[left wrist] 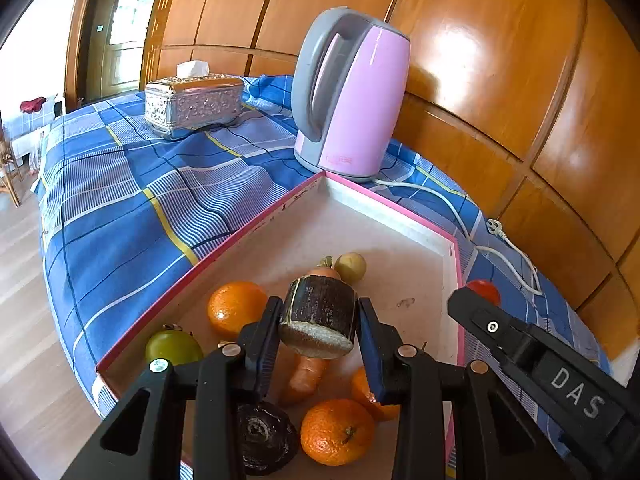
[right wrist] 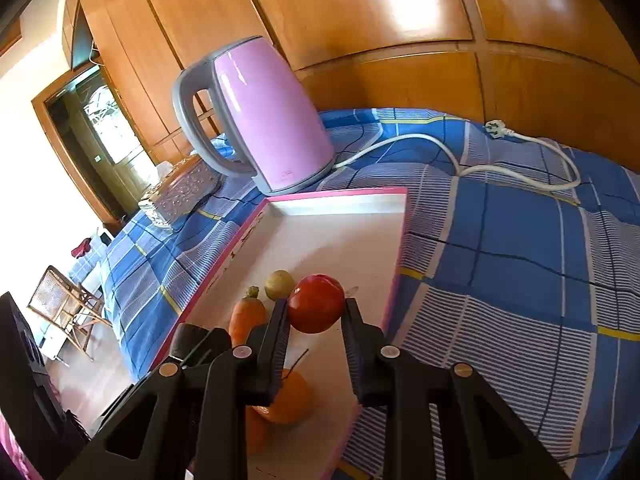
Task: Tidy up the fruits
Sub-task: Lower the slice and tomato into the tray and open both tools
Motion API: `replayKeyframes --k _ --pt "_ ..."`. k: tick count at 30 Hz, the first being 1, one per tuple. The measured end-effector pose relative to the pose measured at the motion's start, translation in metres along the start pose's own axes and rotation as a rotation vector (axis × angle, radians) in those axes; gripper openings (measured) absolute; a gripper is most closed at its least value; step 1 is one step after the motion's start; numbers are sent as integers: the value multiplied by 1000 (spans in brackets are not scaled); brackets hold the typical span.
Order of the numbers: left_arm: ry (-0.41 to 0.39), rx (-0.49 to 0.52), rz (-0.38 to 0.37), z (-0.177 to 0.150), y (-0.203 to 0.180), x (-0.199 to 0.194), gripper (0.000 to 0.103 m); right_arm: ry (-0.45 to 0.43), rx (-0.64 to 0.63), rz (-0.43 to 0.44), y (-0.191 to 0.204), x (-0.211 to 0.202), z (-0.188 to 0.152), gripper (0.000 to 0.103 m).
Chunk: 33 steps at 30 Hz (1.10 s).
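Red fruit (right wrist: 316,308) in right gripper (right wrist: 316,322)

Ahead of me a wall of glossy orange-brown wooden panels (left wrist: 460,60) fills the view from about twelve round to three o'clock, with bright patches of light glaring off the varnish. At ten o'clock I see a wooden door (right wrist: 100,128) with a patterned glass pane letting daylight through, set beside a pale plain wall (left wrist: 36,40). The floor (left wrist: 24,280) at nine o'clock is light wood boards. Far off at about nine o'clock stands a chair with a woven cane back (right wrist: 60,300), and near it something dark red (left wrist: 33,103) lies on a low white surface.
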<state>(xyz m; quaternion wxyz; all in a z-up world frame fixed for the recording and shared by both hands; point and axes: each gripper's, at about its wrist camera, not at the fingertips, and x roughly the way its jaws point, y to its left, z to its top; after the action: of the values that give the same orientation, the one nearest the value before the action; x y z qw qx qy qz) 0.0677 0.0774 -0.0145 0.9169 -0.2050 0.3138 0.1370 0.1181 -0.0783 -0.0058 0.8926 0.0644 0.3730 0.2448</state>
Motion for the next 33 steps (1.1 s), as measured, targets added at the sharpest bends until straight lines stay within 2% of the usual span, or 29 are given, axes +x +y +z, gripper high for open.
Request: replayKeyframes --k 4,6,16,20,28,33 --pt "6 -6 12 0 1 2 37 11 -4 10 4 5 1 29" --pt "11 -7 20 0 1 4 37 14 -1 17 5 6 2 33" --pt "21 13 37 -1 -2 7 40 11 23 -6 -2 2 -3 33" --pt "23 22 39 -2 -4 8 47 0 36 -18 -7 -4 -6 33" --pt "17 38 41 -3 -7 7 53 -23 49 -63 -15 -20 -16 33" --pt "8 44 43 -4 -8 6 60 -23 44 -98 -17 -25 -23 34"
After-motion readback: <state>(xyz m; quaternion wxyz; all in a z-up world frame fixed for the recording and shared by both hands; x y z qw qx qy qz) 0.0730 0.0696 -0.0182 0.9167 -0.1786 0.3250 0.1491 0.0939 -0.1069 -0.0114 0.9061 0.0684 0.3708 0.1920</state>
